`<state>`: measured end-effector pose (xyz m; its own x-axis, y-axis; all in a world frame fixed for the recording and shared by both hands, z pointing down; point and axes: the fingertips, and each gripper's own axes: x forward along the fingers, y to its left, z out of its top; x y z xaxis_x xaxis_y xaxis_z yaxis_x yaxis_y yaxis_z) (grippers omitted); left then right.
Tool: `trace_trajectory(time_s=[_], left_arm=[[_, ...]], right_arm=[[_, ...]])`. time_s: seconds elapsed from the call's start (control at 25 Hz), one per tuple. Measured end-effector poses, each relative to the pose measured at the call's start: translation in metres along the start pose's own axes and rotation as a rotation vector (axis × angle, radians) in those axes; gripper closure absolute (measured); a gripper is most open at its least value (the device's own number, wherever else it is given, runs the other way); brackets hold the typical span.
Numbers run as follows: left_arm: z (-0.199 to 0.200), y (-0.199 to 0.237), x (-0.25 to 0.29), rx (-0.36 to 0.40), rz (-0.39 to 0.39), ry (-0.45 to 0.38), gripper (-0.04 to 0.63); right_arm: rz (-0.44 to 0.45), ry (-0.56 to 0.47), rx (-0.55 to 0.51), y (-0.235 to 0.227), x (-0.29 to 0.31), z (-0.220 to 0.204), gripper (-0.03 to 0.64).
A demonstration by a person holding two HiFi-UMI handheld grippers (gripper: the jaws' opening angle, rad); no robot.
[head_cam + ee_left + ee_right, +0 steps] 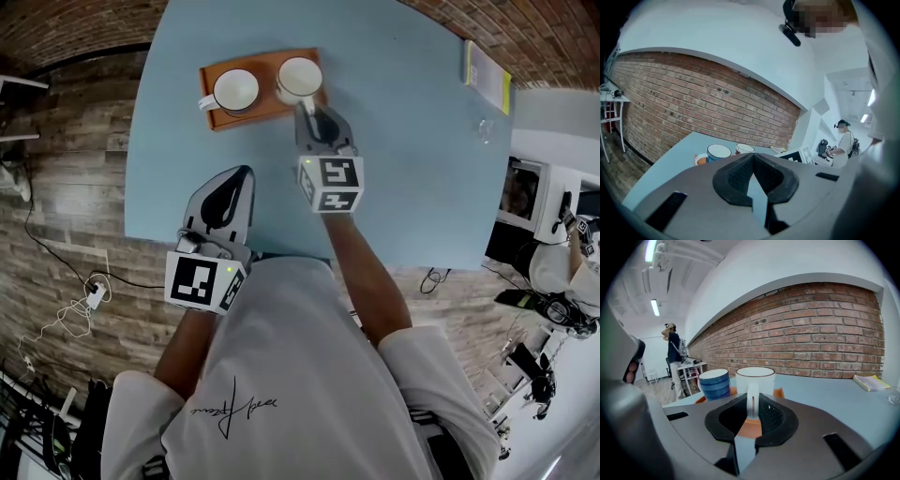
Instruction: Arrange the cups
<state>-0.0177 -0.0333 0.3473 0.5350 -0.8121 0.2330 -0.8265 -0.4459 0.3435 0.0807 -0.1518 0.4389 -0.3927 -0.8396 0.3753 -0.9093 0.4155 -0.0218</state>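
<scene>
My right hand-held gripper (307, 111) pinches the handle (751, 398) of the white cup (298, 79) on the orange tray (221, 120), beside the blue cup (235, 91). My left hand-held gripper (240, 174) is pressed together, holding nothing.

One table (403, 169) carries two cups, a blue striped cup (236, 91) at 11 o'clock and a white cup (298, 79) at 12 o'clock, one orange tray (272, 112), and one yellow booklet (486, 73) at 2 o'clock; there are two grippers, the left gripper (247, 172) and the right gripper (306, 105)
</scene>
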Motion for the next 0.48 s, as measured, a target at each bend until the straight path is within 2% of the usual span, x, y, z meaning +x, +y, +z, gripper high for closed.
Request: trace_trajectory(time_s=[0.48], left_arm=[[-0.0024,-0.0036,0.0022,0.031,-0.015,0.014,0.586]], right_arm=[[-0.010,-0.015,0.007,0.0020,0.0064,-0.0021,0.552]])
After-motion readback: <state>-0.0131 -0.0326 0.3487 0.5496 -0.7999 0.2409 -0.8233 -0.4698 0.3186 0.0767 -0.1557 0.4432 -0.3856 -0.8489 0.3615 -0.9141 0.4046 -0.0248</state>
